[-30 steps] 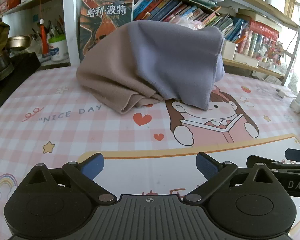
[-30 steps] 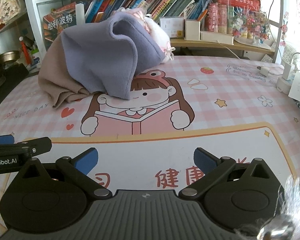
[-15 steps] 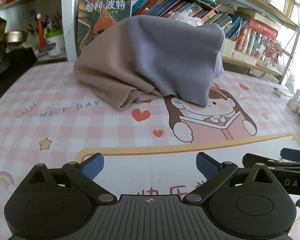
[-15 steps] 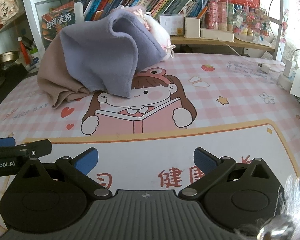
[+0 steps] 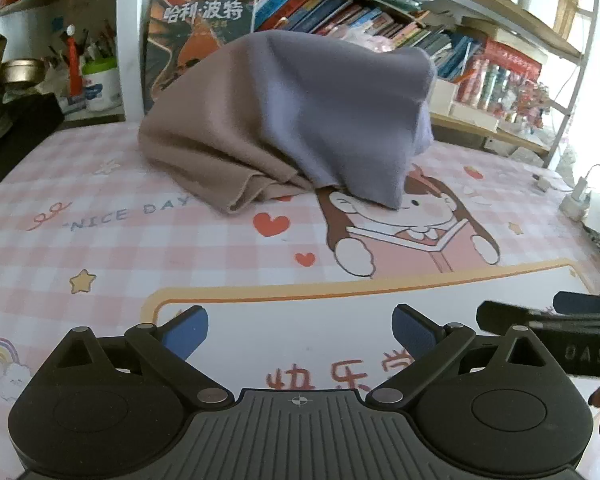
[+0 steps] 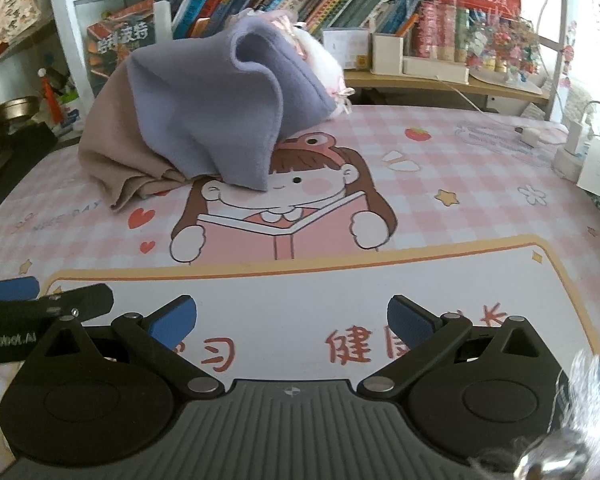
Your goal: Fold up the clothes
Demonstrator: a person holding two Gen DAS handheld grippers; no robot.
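A heaped garment, tan on its left half [image 5: 212, 136] and lavender on its right [image 5: 348, 112], is draped over something at the back of the table. The right wrist view shows the same garment [image 6: 204, 128] at upper left, its lavender edge hanging over the cartoon girl's head. My left gripper [image 5: 300, 326] is open with nothing between its blue pads, low over the near part of the mat, well short of the cloth. My right gripper [image 6: 292, 318] is open and empty too, beside the left one.
The table wears a pink checked mat [image 5: 100, 248] with a cartoon girl reading. Bookshelves [image 5: 340, 12] line the back. A pen pot [image 5: 100, 84] and dark items stand at the far left. Chargers and cables [image 6: 568, 148] lie at the right edge.
Both grippers have edged slightly forward and closer to the garment. The cloth itself has not moved and both grippers stay open.
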